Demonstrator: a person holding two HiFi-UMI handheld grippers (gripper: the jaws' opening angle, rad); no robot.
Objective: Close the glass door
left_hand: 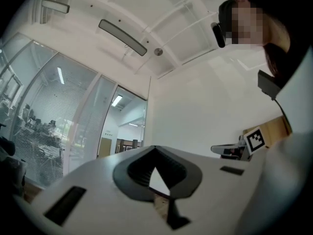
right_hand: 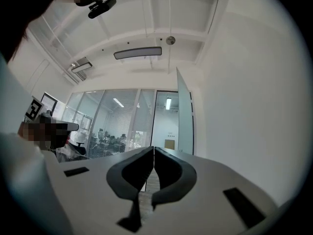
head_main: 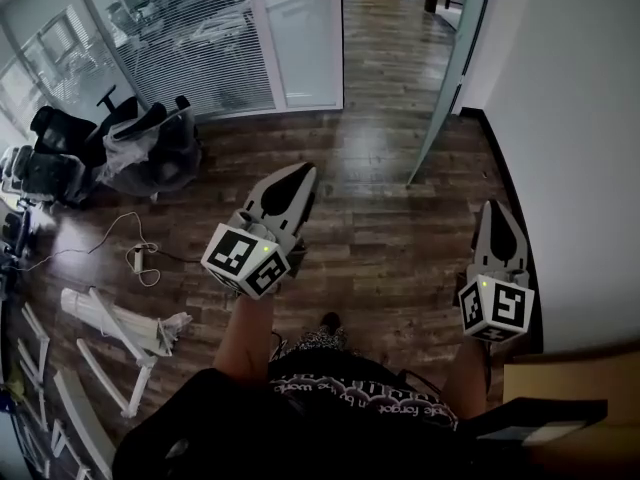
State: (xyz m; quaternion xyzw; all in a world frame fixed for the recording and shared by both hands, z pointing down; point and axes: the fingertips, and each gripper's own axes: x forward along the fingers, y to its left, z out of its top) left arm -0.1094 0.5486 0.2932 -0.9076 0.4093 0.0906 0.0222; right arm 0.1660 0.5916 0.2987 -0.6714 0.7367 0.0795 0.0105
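Observation:
The glass door (head_main: 452, 68) stands swung open into the room at the upper right of the head view, its bottom corner resting near the wooden floor beside the white wall. In the right gripper view the glass door (right_hand: 185, 119) rises ahead, just right of the jaws. My left gripper (head_main: 297, 175) points toward the doorway, well short of the door, its jaws shut on nothing. My right gripper (head_main: 497, 210) hangs close to the wall, below the door's edge, also shut and empty. The left gripper (left_hand: 155, 147) and right gripper (right_hand: 154, 148) both show their tips meeting.
A glass partition with blinds (head_main: 200, 38) runs along the back left. Office chairs (head_main: 70, 153) stand at the left, and a cable with a power strip (head_main: 140, 258) and white slats (head_main: 110, 328) lie on the floor. The white wall (head_main: 580, 118) and a cardboard box (head_main: 570, 388) are at the right.

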